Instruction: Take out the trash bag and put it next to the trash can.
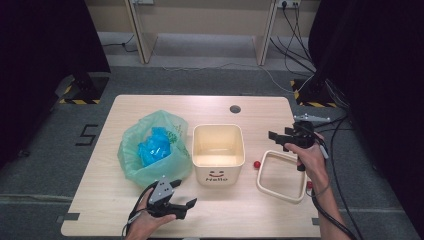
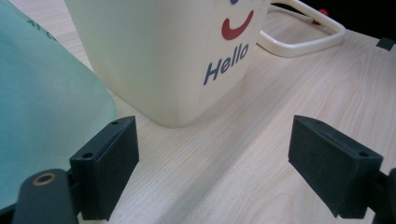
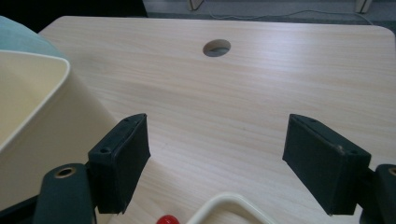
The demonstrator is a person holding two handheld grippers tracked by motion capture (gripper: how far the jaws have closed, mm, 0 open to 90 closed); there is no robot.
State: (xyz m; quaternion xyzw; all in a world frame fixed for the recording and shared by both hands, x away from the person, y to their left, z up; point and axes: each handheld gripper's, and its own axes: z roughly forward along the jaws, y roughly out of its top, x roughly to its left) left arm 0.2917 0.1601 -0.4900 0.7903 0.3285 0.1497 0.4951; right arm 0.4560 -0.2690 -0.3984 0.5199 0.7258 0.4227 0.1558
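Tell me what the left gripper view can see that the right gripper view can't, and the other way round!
Left gripper view: the bin's front with its red smile and blue Hello lettering, and the whole loop of the cream rectangular frame. Right gripper view: the round hole in the table, the bin's open inside, and the floor past the far edge. Both share: the cream bin, the green plastic bag, a bit of the frame, a small red thing beside it, the wooden table, and each view's own open black jaws.

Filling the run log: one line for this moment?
left gripper: open, empty | right gripper: open, empty | bin: empty | bag: beside bin
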